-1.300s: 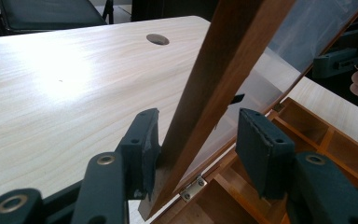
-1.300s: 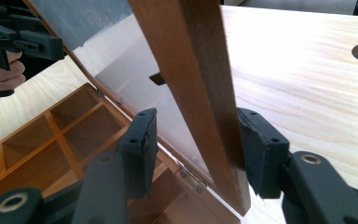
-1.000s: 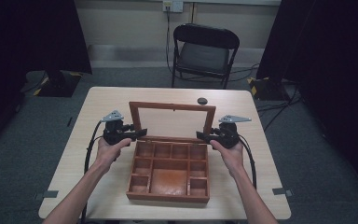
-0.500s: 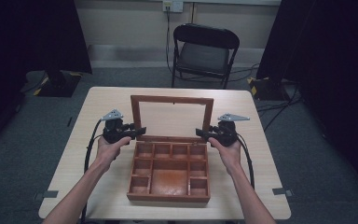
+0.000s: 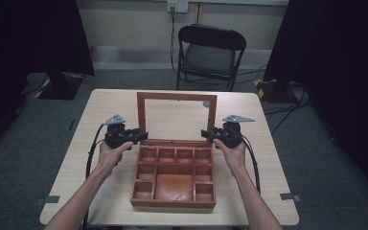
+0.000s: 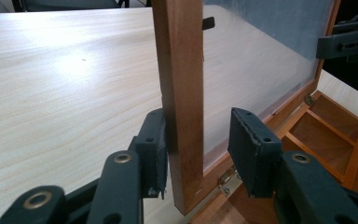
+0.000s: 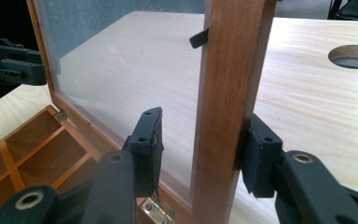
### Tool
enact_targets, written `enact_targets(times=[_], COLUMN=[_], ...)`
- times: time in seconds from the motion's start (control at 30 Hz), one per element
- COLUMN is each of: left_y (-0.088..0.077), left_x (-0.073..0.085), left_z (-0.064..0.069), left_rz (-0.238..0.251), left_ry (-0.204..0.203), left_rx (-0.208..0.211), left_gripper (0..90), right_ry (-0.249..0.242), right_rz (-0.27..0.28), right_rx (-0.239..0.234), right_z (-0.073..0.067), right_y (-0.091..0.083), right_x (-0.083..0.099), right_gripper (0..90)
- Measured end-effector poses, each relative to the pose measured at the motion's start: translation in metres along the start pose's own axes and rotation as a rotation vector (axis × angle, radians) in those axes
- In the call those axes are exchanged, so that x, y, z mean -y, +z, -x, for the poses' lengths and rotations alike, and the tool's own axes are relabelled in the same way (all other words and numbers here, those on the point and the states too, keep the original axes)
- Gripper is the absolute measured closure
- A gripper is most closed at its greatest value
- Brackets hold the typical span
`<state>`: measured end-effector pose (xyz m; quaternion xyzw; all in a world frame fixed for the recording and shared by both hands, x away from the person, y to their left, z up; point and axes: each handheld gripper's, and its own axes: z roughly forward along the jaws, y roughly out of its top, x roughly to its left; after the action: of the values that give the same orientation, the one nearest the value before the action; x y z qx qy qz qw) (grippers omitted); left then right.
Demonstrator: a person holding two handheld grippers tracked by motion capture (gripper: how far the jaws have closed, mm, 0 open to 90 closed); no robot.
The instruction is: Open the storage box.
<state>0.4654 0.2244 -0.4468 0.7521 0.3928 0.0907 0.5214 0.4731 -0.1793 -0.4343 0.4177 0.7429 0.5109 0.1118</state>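
A wooden compartment box (image 5: 172, 203) lies open on the table, its glass-paned lid (image 5: 177, 96) standing nearly upright on brass hinges (image 6: 227, 179). My left gripper (image 5: 141, 136) is open and straddles the lid's left frame bar (image 6: 182, 93). Its outer pad (image 6: 154, 156) touches the wood, and the inner pad (image 6: 247, 149) stands clear by the glass. My right gripper (image 5: 205, 134) is open astride the right frame bar (image 7: 230, 93), with the outer pad (image 7: 259, 161) against the wood and the inner pad (image 7: 148, 149) apart. A small black latch (image 7: 198, 38) juts from the lid's top.
The light wooden table (image 5: 100, 110) has a round cable hole (image 7: 353, 56) behind the lid on the right. A black folding chair (image 5: 211, 48) stands beyond the far edge. Dark curtains flank the room, and cables trail on the grey floor.
The lid has swung up and back from a forward lean to almost upright. Both grippers rose and moved back with its side bars.
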Motion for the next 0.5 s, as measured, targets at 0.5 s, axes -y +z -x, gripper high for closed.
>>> enact_targets(times=[0.5], left_y=[0.0077], left_x=[-0.0013], left_z=[-0.0102], left_rz=[-0.01], left_ry=[-0.037], left_rx=[-0.004], left_gripper=[63.0], right_ry=[0.032], right_rz=[0.002], right_rx=[0.013], right_z=[0.007], right_y=[0.0095], right_x=[-0.0027], right_gripper=[52.7])
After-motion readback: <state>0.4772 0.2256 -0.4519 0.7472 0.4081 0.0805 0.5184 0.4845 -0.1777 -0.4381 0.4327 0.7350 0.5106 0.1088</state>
